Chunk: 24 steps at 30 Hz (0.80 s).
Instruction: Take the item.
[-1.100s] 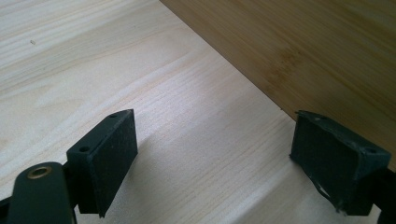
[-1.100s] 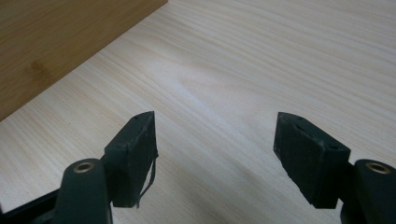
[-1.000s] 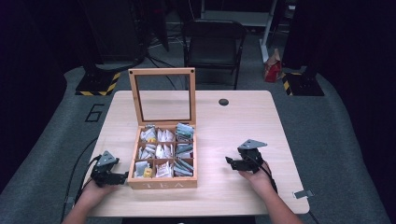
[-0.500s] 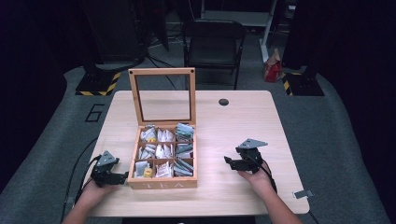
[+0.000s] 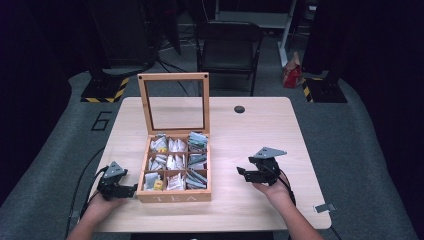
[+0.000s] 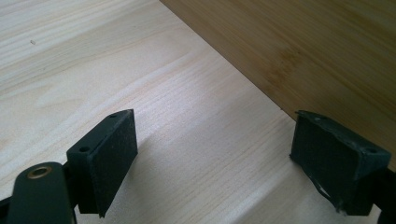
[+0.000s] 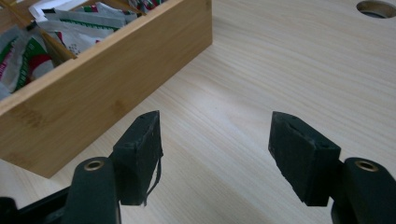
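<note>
The tea box (image 5: pixel 174 170) is the landmark. Its upright lid (image 5: pixel 173 102) blocks approach from the far side; the compartments are open from above. The left gripper (image 5: pixel 131 190) sits just beside the box's left wall, leaving little room there. Right of the box, bare table (image 5: pixel 250 135) lies open up to the right gripper (image 5: pixel 241 172).

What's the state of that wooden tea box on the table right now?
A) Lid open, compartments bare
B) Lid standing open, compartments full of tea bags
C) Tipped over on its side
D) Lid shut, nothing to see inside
B: in the high view the tea box sits flat on the table, its lid stands upright at the back, and tea bags fill the compartments.
</note>
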Motion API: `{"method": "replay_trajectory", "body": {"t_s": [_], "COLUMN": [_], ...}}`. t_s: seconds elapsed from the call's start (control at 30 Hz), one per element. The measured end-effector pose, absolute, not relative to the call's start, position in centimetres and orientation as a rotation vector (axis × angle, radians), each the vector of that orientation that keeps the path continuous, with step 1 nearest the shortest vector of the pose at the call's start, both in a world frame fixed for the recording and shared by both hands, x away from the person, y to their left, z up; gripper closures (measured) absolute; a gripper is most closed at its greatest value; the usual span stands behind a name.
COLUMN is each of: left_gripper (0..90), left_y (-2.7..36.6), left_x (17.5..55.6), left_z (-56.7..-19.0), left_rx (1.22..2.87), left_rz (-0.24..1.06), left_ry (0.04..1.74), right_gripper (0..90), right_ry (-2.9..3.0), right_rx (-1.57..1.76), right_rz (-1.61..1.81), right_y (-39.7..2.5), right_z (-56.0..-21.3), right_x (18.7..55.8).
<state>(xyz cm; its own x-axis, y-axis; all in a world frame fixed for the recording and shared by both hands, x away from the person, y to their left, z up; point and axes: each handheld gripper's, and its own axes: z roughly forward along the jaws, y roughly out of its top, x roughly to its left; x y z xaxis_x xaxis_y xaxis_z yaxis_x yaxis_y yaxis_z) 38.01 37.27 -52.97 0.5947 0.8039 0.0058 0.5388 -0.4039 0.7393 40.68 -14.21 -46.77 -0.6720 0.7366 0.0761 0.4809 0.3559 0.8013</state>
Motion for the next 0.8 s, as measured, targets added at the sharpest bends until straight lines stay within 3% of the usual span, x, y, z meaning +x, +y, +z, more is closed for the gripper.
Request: {"method": "replay_trajectory", "body": {"t_s": [0.8], "left_gripper": [14.0], "left_y": [37.3], "left_x": [38.0], "left_z": [-53.0], "left_rx": [2.107], "left_rz": [0.478], "left_ry": [1.058], "right_gripper": [40.6], "right_ry": [2.37], "right_rx": [0.959], "right_rz": [1.294], "right_y": [-11.9], "right_z": [-43.9], "right_x": [40.1]}}
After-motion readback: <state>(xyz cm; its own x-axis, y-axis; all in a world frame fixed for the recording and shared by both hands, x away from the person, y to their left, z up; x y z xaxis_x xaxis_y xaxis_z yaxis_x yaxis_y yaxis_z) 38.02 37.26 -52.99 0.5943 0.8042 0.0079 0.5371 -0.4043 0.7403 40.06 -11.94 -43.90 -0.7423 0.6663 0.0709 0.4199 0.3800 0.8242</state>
